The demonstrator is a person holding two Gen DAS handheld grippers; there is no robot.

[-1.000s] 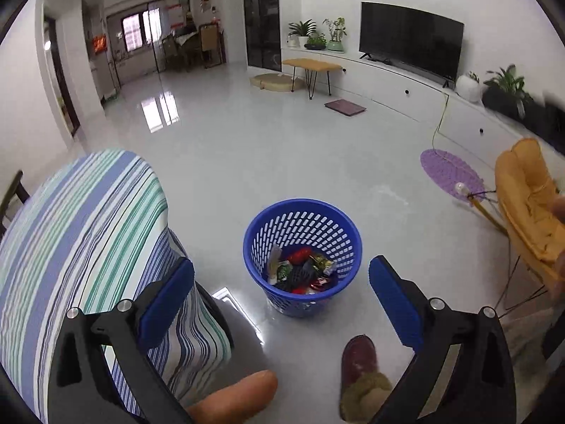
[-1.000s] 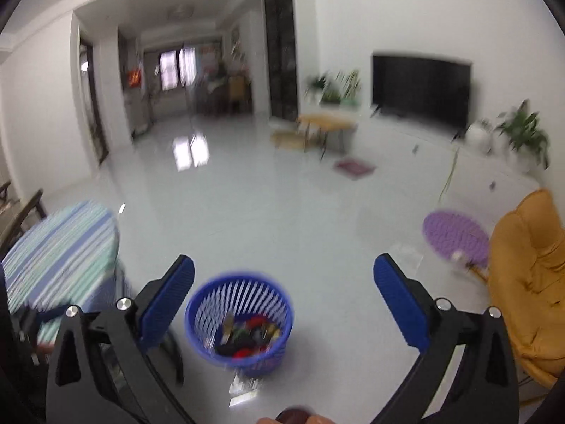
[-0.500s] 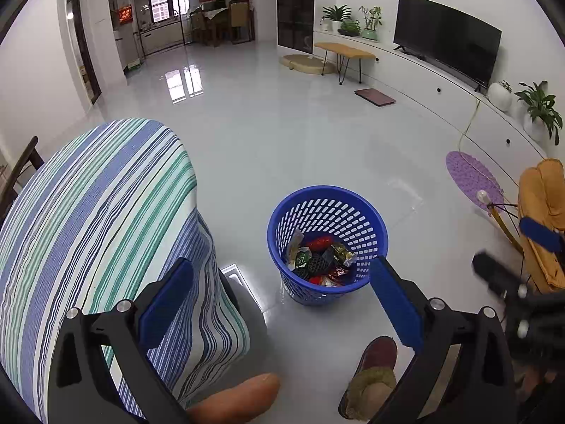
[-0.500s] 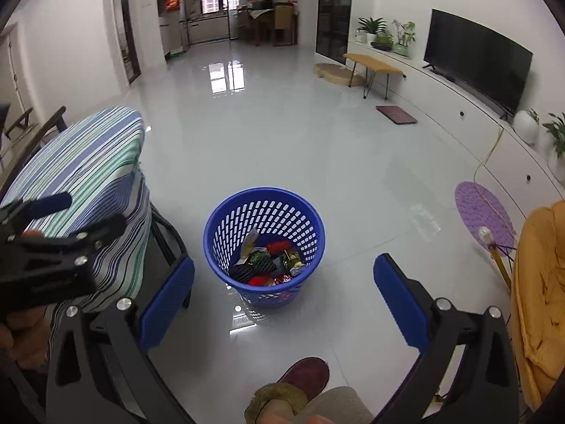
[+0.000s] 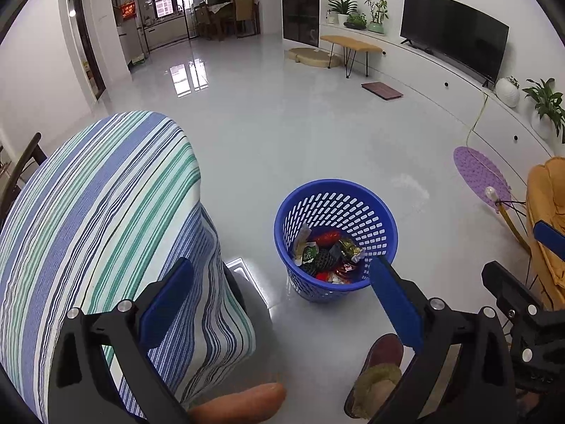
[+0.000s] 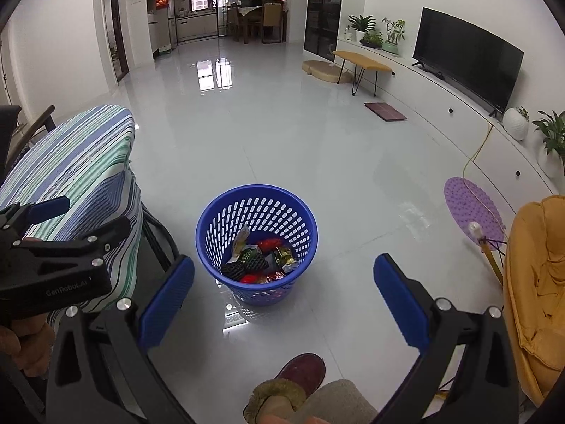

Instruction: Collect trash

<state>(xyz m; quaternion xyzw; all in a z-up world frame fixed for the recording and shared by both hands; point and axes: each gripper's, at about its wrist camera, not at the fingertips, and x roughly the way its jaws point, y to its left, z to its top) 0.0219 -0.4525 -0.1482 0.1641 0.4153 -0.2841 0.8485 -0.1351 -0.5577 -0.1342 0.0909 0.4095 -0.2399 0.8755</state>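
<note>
Both claws (image 5: 279, 304) (image 6: 282, 304) gape wide, holding nothing.

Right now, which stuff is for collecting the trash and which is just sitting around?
For the job:
blue basket
wrappers inside it
left hand-held gripper, open
right hand-held gripper, open

Just there:
striped cloth
purple mat
yellow chair
TV

Both wrist views look down-forward, mid-range; share blue basket (image 5: 335, 208) (image 6: 256, 205), floor.

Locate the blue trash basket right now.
The blue trash basket stands on the floor at centre in the right wrist view, right of the striped-cloth table, ahead of the slipper.
</note>
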